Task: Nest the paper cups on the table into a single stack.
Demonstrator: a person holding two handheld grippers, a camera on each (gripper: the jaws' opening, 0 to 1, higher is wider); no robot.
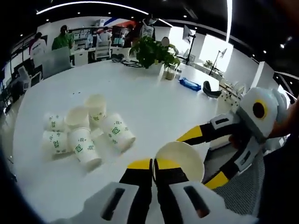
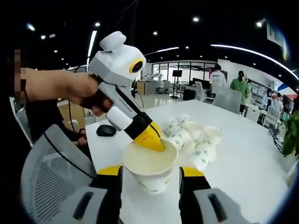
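The right gripper [image 2: 150,179] has its jaws on both sides of a white paper cup with green print [image 2: 149,169], steadying it near the white table's [image 1: 149,100] edge. The left gripper [image 2: 153,140] pinches its rim, jaws narrow. The other paper cups [image 1: 86,130] lie heaped toward the table's middle, waiting.

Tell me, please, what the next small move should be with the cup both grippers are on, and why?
Probably carry the held cup toward the pile of cups and lower it into an upright one. The left gripper pinches its rim, jaws shut on it, and the right gripper has a jaw on either side of it, while the rest lie unstacked on the table.
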